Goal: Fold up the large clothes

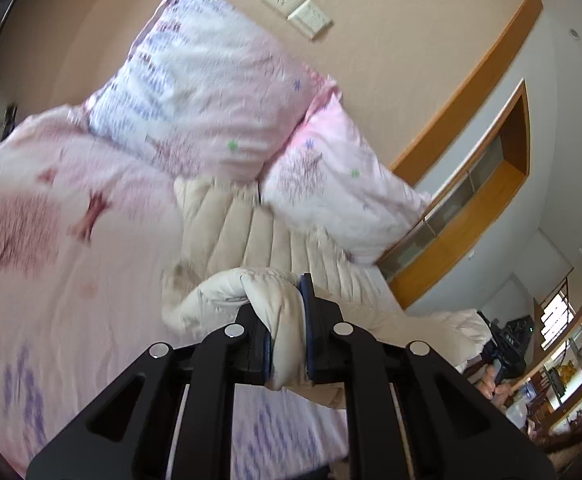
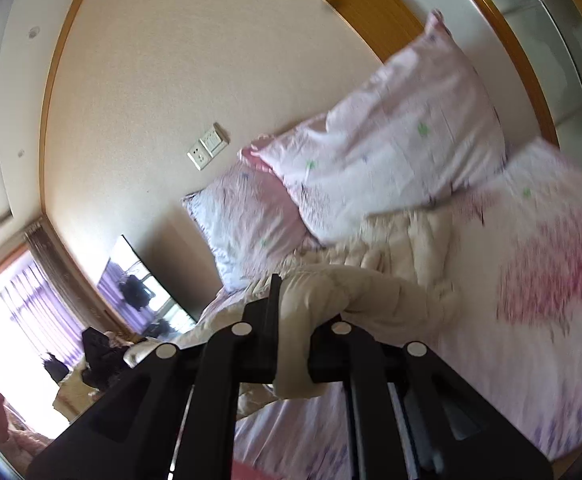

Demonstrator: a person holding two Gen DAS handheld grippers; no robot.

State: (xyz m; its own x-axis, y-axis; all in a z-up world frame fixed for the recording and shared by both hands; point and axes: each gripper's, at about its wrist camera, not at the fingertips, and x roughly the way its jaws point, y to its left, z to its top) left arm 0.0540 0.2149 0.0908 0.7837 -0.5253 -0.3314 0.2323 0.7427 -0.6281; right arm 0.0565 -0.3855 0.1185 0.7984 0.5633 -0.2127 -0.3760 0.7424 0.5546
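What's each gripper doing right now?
Left gripper: closed on a fold of the cream padded jacket.
Right gripper: closed on the same jacket.

Both the left gripper (image 1: 287,344) and right gripper (image 2: 293,344) are matte black, with round silver rivets (the left one's pads blue-edged).

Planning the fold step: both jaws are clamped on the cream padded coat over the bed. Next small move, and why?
Probably carry both held edges toward the pillows. The left gripper and right gripper each pinch the cream coat, whose quilted body lies on the bed ahead, so the raised part would fold over it.
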